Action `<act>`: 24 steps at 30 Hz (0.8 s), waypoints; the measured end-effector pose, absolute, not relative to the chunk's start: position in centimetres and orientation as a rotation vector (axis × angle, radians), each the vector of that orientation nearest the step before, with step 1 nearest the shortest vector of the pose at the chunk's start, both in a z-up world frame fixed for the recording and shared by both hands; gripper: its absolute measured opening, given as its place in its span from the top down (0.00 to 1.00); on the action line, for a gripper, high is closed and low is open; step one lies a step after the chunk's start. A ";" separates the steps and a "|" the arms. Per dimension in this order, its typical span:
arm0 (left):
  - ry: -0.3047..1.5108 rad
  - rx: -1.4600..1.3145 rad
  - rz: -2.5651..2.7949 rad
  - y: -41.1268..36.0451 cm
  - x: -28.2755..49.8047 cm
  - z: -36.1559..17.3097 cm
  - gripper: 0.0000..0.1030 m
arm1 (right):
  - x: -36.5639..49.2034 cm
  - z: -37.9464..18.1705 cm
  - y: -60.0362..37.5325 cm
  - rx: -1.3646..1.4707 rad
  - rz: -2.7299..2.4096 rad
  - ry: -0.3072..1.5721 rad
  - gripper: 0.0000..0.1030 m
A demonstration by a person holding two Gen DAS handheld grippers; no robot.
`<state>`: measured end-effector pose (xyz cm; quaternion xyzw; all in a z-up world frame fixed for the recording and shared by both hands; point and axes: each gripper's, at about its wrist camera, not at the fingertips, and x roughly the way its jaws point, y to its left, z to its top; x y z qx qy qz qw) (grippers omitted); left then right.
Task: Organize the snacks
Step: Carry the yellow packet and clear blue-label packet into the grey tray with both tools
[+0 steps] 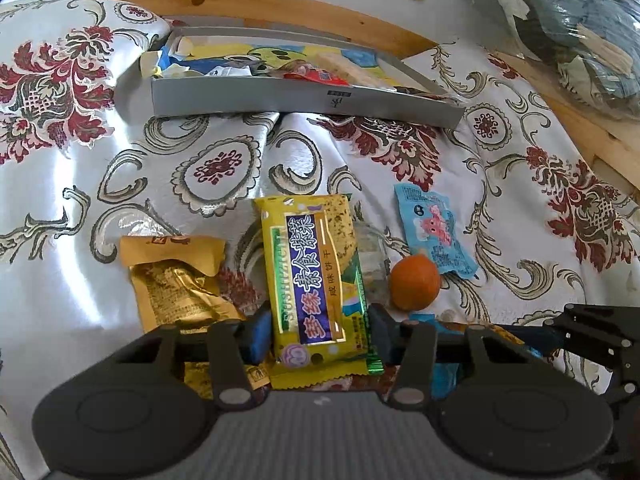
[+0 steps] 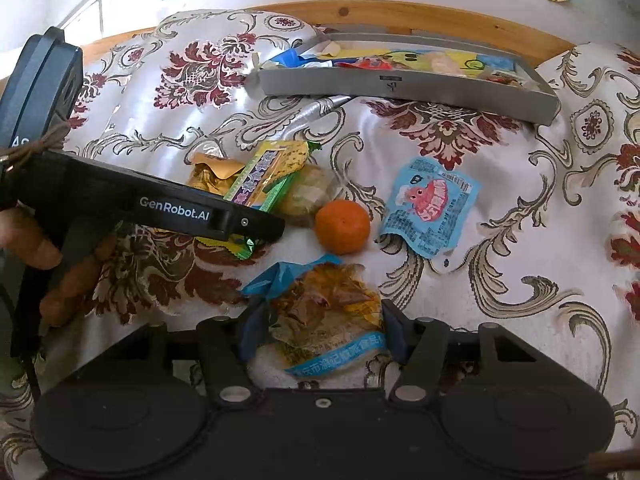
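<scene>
Glossy foil biscuit packet (image 1: 316, 280), shiny satin patterned cloth (image 1: 80, 184), matt grey box (image 1: 304, 102)

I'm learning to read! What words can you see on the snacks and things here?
"SUSHIJIACHU", plus big Chinese characters: yellow cracker packet.
"GenRobot.AI": side of the left gripper, seen from the right wrist view.
Light blue packet, gold packet, clear packet, grey box label: print too small or blurred.

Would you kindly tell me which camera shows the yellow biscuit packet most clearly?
The left wrist view: the yellow biscuit packet lies face-up between that gripper's jaws, label readable. In the right wrist view the packet appears edge-on, partly hidden by the left gripper's body.
</scene>
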<state>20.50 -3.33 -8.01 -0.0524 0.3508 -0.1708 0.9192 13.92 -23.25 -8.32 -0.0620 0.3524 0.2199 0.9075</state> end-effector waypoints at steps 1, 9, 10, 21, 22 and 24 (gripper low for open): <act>0.722 -0.109 -0.352 -3.3 20.5 -8.0 0.48 | 13.8 -8.3 -23.3 -0.124 0.449 0.724 0.42; 0.699 -0.149 -0.353 -3.0 20.0 -7.1 0.50 | 12.6 -8.1 -23.0 -0.109 0.406 0.698 0.45; 0.692 -0.150 -0.356 -3.0 19.9 -6.9 0.51 | 12.4 -8.1 -23.0 -0.106 0.400 0.690 0.45; 0.725 -0.075 -0.341 -3.9 19.4 -7.5 0.53 | 11.5 -8.2 -22.9 -0.105 0.381 0.680 0.45; 0.722 -0.071 -0.341 -3.9 19.4 -7.5 0.53 | 11.5 -8.2 -22.9 -0.103 0.381 0.680 0.45; 0.717 -0.054 -0.339 -4.0 19.3 -7.5 0.53 | 11.4 -8.2 -23.0 -0.099 0.382 0.680 0.45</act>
